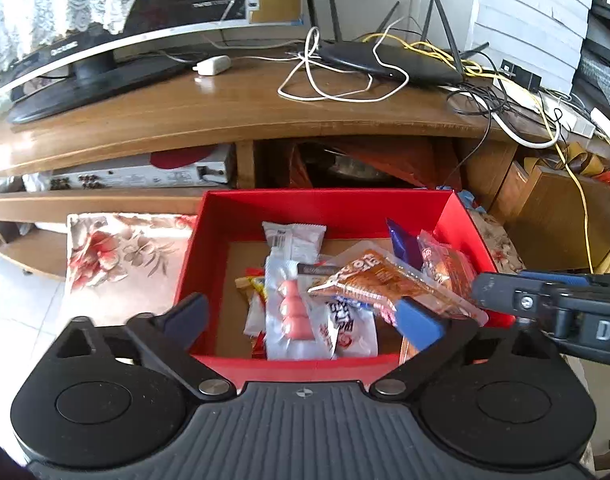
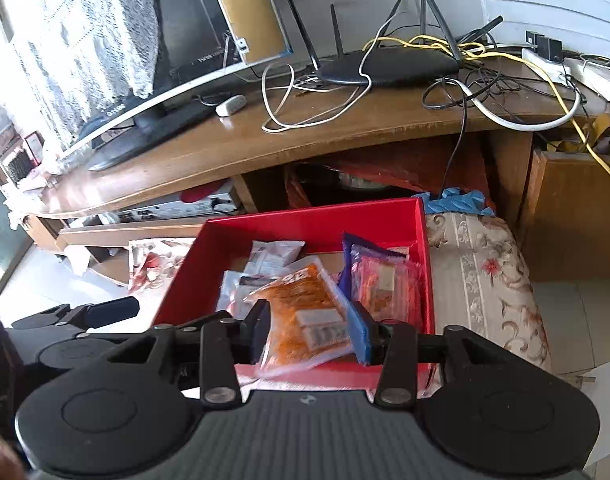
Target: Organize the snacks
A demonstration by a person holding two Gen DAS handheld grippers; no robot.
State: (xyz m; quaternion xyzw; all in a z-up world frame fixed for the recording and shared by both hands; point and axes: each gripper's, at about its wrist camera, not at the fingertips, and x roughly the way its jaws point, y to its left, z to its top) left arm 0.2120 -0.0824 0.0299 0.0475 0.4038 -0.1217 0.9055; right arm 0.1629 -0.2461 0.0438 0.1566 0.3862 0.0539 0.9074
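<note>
Wooden counter (image 1: 233,112) spans the background, carrying a monitor (image 1: 85,52), a router (image 1: 385,64) and loose cables (image 1: 337,88). Nearer, a red box (image 2: 305,224) sits on a floral cushion (image 2: 481,276) below the counter's edge.

Left gripper (image 1: 305,316): fingers (image 1: 187,316) spread to full width over the near end of the box, one at each side. Nothing is gripped. The right-hand finger lies just beside the lower edge of the orange packet (image 1: 385,284); contact cannot be confirmed.

Right gripper (image 2: 311,332): fingers (image 2: 261,330) partly spread, flanking the orange packet at its near end. Its near end sits between the pads. No pinching is visible.

Orange packet: lies in the near right part of the box, atop the other snacks. In the right wrist view its long axis runs near to far, tilted slightly left at the far end.

Further into the box: a white wrapper with pink contents (image 1: 293,308) at centre, a grey-white wrapper (image 1: 293,238) behind it, and a clear orange bag (image 2: 385,284) with a purple wrapper (image 2: 353,248) against the right wall.
</note>
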